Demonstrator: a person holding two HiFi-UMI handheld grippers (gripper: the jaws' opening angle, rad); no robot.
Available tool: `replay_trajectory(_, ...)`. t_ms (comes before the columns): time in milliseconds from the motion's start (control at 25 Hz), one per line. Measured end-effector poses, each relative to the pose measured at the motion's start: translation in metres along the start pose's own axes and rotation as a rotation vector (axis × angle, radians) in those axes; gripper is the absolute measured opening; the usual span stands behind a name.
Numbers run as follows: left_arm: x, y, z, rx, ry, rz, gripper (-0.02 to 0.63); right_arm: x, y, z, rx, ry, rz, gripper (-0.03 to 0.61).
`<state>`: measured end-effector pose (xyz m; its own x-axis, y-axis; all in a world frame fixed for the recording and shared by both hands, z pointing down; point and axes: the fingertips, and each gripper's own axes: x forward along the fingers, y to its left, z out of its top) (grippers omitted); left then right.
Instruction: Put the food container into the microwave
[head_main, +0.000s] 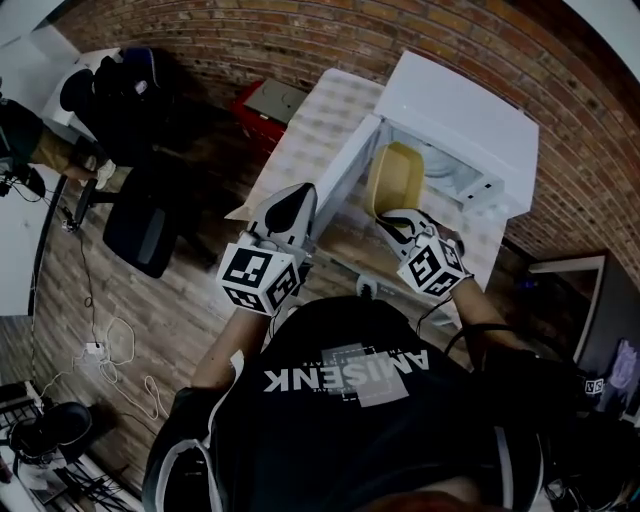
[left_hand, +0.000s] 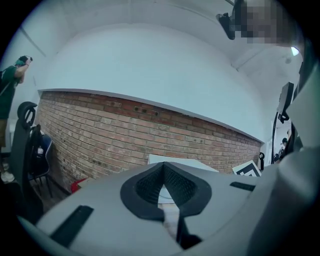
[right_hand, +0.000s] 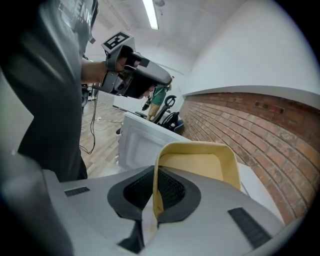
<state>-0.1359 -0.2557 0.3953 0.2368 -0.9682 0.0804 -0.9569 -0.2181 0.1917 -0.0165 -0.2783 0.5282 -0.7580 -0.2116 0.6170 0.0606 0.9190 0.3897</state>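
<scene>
At far right, microwave sits on table, door swung open. Right gripper is clamped on one wall of the yellow food container, which is tipped on edge at the cavity mouth. Left gripper is just left of the door, jaws together, nothing between them. Brick wall beyond.

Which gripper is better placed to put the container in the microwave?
Right: the right gripper clamps the food container by its rim at the open microwave; the left gripper holds nothing.
</scene>
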Motion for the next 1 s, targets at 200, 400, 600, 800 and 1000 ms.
replay_trajectory(200, -0.001, -0.003, -0.003, 0.006, -0.025, 0.004, 0.011, 0.013, 0.010, -0.018, -0.006, 0.031, 0.063, 0.044)
replay_trajectory(400, 0.002, -0.003, -0.009, 0.003, -0.021, 0.024, 0.011, 0.030, 0.016, -0.044, -0.023, 0.075, 0.116, 0.044)
replay_trajectory(600, 0.008, -0.005, -0.011, 0.007, -0.017, 0.043, 0.012, 0.041, 0.012, -0.059, -0.008, 0.088, 0.143, 0.044)
replay_trajectory(800, 0.015, -0.002, -0.009, 0.001, -0.021, 0.070, 0.011, 0.051, -0.003, -0.073, -0.006, 0.111, 0.143, 0.044)
replay_trajectory(1000, 0.022, 0.002, -0.004, 0.003, -0.029, 0.094, 0.011, 0.062, -0.025, -0.093, 0.021, 0.145, 0.137, 0.044)
